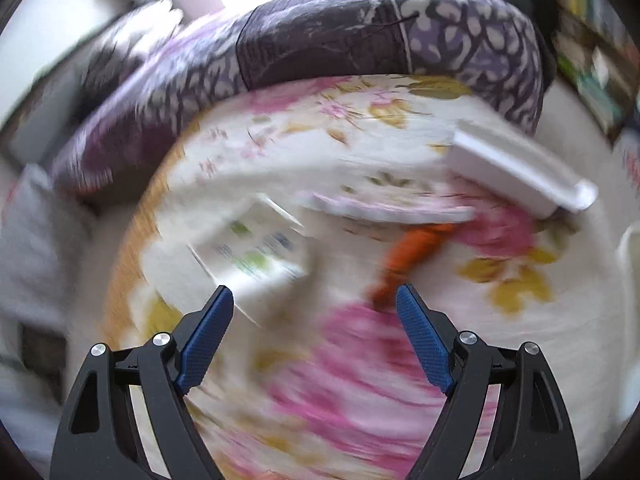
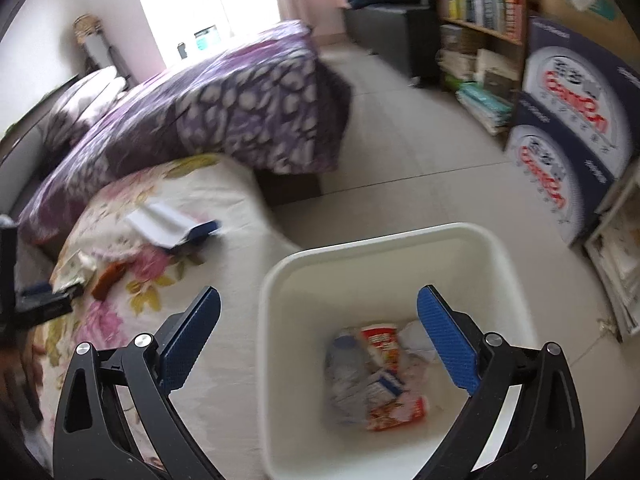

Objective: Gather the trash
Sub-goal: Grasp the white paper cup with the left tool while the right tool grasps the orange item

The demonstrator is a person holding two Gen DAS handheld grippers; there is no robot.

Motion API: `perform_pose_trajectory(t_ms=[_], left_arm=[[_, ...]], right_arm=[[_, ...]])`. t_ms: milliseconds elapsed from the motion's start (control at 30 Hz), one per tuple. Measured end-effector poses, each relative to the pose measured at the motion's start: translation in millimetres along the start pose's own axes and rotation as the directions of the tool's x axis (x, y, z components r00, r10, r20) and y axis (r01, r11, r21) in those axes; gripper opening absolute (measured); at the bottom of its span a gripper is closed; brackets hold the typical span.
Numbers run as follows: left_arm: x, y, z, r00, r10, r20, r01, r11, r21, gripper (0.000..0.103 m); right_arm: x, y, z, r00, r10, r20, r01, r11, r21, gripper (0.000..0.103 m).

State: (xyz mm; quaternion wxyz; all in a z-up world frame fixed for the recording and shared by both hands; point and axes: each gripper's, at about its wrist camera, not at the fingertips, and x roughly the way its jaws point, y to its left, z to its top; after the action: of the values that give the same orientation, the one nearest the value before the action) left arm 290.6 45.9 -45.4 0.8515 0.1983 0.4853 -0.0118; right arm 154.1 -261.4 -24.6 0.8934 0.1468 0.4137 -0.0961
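Across the middle of the left wrist view spreads the bed [image 1: 360, 360], its floral sheet carrying the remaining litter, with a purple patterned quilt [image 1: 320, 32] bunched along the upper frame. At lower centre of the right wrist view stands the white bin [image 2: 400, 248], already holding crumpled wrappers and a plastic bottle. A white box [image 1: 516, 168] lies at the right of the left view; a printed paper carton [image 1: 248, 248] sits left of centre, and a small orange wrapper [image 1: 408, 256] lies just beyond the right fingertip. The left tool [image 1: 315, 294] is released, jaws wide, holding nothing; the right tool [image 2: 320, 294] hovers over the bin, likewise spread and empty. The wrapper looks light, soft and crinkly, so pinching its bunched middle seems best; the carton probably crushes easily and suits an edge grip.
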Motion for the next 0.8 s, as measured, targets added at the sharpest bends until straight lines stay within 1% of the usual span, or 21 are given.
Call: perform_pose_trajectory(t_ms=[33, 67, 100, 200, 233, 300, 333, 367, 400, 433, 467, 500, 533, 567, 600, 633, 667, 700, 733, 767, 800], left_arm=[[7, 5, 2, 1.0, 0.005, 0.003, -0.005, 0.998, 0.065, 0.085], [12, 8, 3, 1.0, -0.001, -0.004, 0.002, 0.994, 0.108, 0.088], [20, 12, 3, 1.0, -0.015, -0.021, 0.018, 0.987, 0.161, 0.088], [44, 20, 8, 0.999, -0.001, -0.046, 0.014, 0.961, 0.275, 0.088], [52, 24, 10, 0.998, -0.012, -0.06, 0.029, 0.955, 0.295, 0.088], [64, 30, 13, 0.996, -0.036, -0.077, 0.059, 0.946, 0.32, 0.088], [70, 32, 15, 0.995, -0.051, -0.087, 0.078, 0.94, 0.331, 0.088], [76, 36, 15, 0.993, -0.069, -0.096, 0.098, 0.934, 0.343, 0.089], [78, 37, 16, 0.992, -0.089, -0.09, 0.114, 0.932, 0.345, 0.09], [80, 42, 18, 0.988, -0.128, -0.089, 0.15, 0.93, 0.335, 0.089], [81, 45, 17, 0.984, -0.154, -0.094, 0.176, 0.93, 0.321, 0.088], [81, 52, 15, 0.976, -0.198, -0.09, 0.216, 0.929, 0.301, 0.085], [81, 55, 13, 0.973, -0.218, -0.081, 0.232, 0.927, 0.295, 0.078], [80, 60, 8, 0.968, -0.241, -0.065, 0.249, 0.926, 0.285, 0.067], [78, 63, 5, 0.967, -0.25, -0.052, 0.254, 0.928, 0.273, 0.06], [76, 69, -1, 0.965, -0.259, -0.033, 0.258, 0.933, 0.251, 0.043], [72, 75, -7, 0.962, -0.272, -0.013, 0.268, 0.937, 0.224, 0.032], [68, 82, -13, 0.954, -0.299, 0.008, 0.292, 0.937, 0.191, 0.031], [66, 87, -18, 0.947, -0.322, 0.02, 0.314, 0.935, 0.163, 0.028], [64, 94, -26, 0.939, -0.34, 0.041, 0.333, 0.934, 0.126, 0.027], [63, 98, -31, 0.937, -0.344, 0.056, 0.337, 0.935, 0.109, 0.027]], right_arm=[[2, 6, -1, 1.0, 0.015, -0.007, -0.015, 1.0, -0.011, 0.095], [6, 14, -2, 0.999, 0.039, -0.019, -0.039, 0.999, -0.025, 0.095], [11, 25, -2, 0.997, 0.073, -0.037, -0.075, 0.996, -0.044, 0.095], [22, 49, -4, 0.985, 0.152, -0.082, -0.157, 0.985, -0.066, 0.095], [27, 61, -5, 0.976, 0.191, -0.104, -0.199, 0.977, -0.081, 0.095], [34, 82, -7, 0.962, 0.239, -0.133, -0.255, 0.96, -0.114, 0.095], [40, 100, -8, 0.948, 0.28, -0.151, -0.3, 0.944, -0.135, 0.095], [43, 109, -8, 0.942, 0.297, -0.16, -0.319, 0.938, -0.139, 0.095], [51, 126, -7, 0.929, 0.324, -0.177, -0.35, 0.926, -0.14, 0.095], [55, 134, -8, 0.926, 0.33, -0.183, -0.357, 0.924, -0.139, 0.095], [61, 146, -7, 0.923, 0.332, -0.193, -0.36, 0.923, -0.135, 0.095], [65, 156, -7, 0.921, 0.334, -0.201, -0.364, 0.922, -0.132, 0.095], [72, 171, -6, 0.918, 0.337, -0.21, -0.367, 0.921, -0.129, 0.095], [77, 182, -5, 0.918, 0.334, -0.215, -0.366, 0.922, -0.129, 0.095], [83, 197, -5, 0.92, 0.325, -0.22, -0.358, 0.925, -0.13, 0.095], [87, 206, -6, 0.921, 0.32, -0.224, -0.353, 0.927, -0.129, 0.095], [89, 210, -7, 0.921, 0.317, -0.226, -0.351, 0.928, -0.128, 0.095], [92, 216, -8, 0.923, 0.311, -0.225, -0.344, 0.93, -0.126, 0.095], [96, 224, -8, 0.929, 0.298, -0.221, -0.329, 0.937, -0.12, 0.095], [102, 232, -8, 0.935, 0.282, -0.215, -0.309, 0.945, -0.103, 0.095], [106, 237, -8, 0.939, 0.27, -0.211, -0.293, 0.953, -0.084, 0.095]])
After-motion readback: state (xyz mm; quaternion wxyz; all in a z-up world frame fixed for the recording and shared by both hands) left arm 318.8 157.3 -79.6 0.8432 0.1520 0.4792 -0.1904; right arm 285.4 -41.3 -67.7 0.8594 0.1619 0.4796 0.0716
